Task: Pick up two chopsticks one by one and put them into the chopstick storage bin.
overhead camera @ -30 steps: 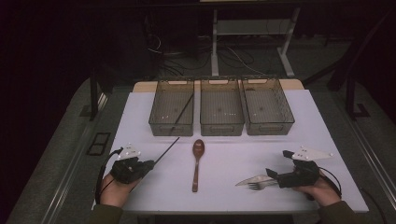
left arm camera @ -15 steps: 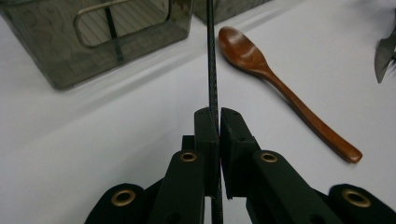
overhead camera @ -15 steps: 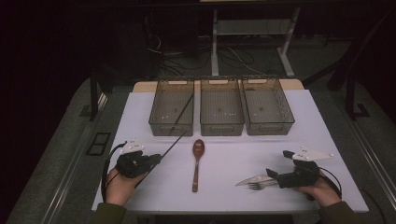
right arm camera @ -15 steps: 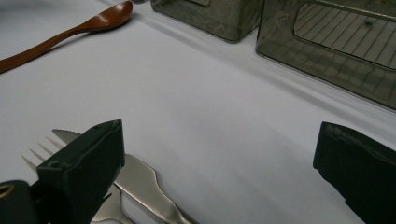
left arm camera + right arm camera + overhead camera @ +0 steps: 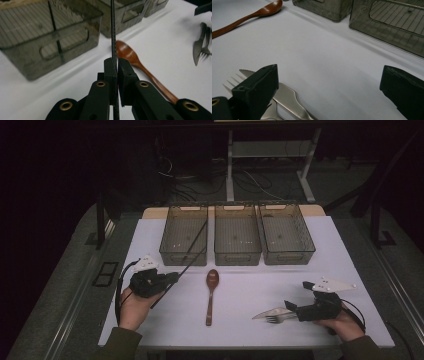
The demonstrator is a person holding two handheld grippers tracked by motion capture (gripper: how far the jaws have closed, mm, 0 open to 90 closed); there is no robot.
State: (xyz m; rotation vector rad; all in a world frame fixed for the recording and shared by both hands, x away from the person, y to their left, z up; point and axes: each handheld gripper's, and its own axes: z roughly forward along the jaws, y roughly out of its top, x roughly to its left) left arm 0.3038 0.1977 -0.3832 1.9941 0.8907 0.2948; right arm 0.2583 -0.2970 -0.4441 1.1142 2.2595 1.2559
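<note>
From the high view, the left gripper (image 5: 167,279) pinched a thin black rod-like chopstick (image 5: 192,249) near its lower end, the stick slanting up over the front wall of the left-hand smoky translucent plastic bin (image 5: 171,254), with its far tip above that bin's floor. Three such bins stood side by side at the back of the white table (image 5: 250,320); the middle bin (image 5: 237,258) and the right-hand bin (image 5: 289,257) looked empty apart from small dark specks that could not be identified, and whether the left one held another stick could not be told. A brown wooden spoon (image 5: 210,296) lay in front of the middle bin, and the right gripper (image 5: 291,308) rested near a silver knife (image 5: 270,313) and silver fork (image 5: 274,319). In the left gripper view, the jaws were pressed together on the chopstick (image 5: 113,37), a narrow grip on a long thin thing, so it could well swivel or slip and catch the bin's (image 5: 50,47) rim if lowered carelessly; the spoon (image 5: 140,67) lay just beyond. In the right gripper view, the jaws stood spread wide with nothing between them; one jaw sat over the knife (image 5: 289,98) and fork (image 5: 230,82), so a careless closing might nudge both pieces and scatter them.
</note>
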